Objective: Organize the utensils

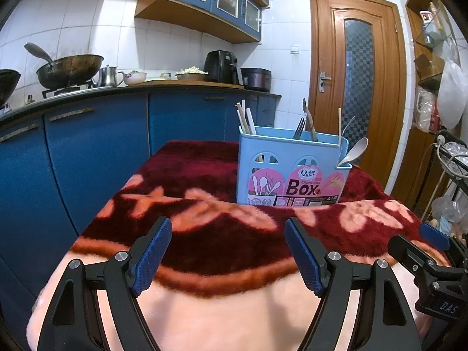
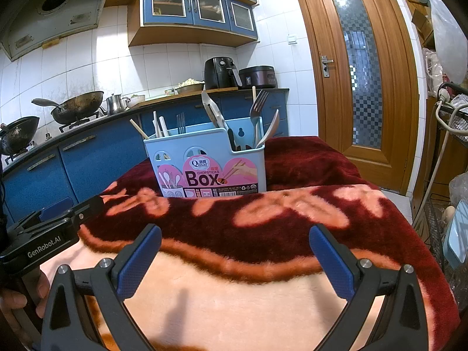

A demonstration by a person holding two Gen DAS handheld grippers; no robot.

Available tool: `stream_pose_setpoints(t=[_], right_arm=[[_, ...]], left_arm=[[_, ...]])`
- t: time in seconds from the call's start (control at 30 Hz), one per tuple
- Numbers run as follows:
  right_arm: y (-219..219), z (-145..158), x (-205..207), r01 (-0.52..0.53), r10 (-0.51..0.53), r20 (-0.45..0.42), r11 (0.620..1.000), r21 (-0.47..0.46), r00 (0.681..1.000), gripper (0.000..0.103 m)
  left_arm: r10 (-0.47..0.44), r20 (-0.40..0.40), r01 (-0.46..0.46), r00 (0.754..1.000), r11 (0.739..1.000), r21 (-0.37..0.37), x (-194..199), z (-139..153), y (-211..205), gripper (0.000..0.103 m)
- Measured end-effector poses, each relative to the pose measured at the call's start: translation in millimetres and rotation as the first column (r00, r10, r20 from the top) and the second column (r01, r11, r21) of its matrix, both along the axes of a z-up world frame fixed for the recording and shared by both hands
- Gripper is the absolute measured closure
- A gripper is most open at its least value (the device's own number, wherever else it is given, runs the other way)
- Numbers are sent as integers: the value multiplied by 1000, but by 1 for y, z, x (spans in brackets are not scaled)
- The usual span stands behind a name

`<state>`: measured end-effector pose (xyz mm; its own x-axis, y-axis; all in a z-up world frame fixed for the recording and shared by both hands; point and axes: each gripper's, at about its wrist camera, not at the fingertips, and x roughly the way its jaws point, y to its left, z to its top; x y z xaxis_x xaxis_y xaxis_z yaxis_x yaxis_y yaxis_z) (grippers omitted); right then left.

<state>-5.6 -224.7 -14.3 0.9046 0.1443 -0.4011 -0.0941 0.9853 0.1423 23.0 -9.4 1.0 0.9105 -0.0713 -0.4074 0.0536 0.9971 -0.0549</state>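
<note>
Across a blanket-covered bench (image 2: 292,307) in a tiled kitchen, one light blue chopsticks box (image 2: 204,172) is standing upright on the dark red part of the blanket, well ahead of both grippers and touching neither.

One long blue counter (image 2: 73,158) is running behind it, carrying two dark woks (image 2: 77,108) on the stove, one steel pot (image 2: 115,103), one black air fryer (image 2: 219,73) and one rice cooker (image 2: 257,77). One wooden door (image 2: 356,73) is standing closed to the right, and one wire rack (image 2: 456,134) with cables and bags is crowding the bench's right edge.

Two grippers are hovering over the pale near end of the blanket. The left gripper (image 1: 228,256) is holding its blue pads spread wide with nothing between them; the right gripper (image 2: 235,263) is likewise spread and empty. Nothing is lying between either gripper and the box.

Inside the box, utensils are poking up from separate compartments: about three pale chopsticks (image 2: 156,127) leaning at the left end, one fork (image 2: 257,108) with tines up at the right end, one white spoon (image 1: 355,150) tilting over the right corner, and a metal utensil (image 2: 212,109) leaning near the middle. A further fork's tines (image 2: 180,122) are showing at the back. Handles lower down are hidden by the box wall, so an exact total cannot be told.
</note>
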Motion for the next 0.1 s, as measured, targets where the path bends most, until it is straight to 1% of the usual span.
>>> stream_pose_setpoints(t=[0.1], right_arm=[[0, 0, 0, 1, -1, -1, 1000, 1, 1000, 0]], left_arm=[[1, -3, -1, 1000, 1000, 0, 0, 0, 0, 22]])
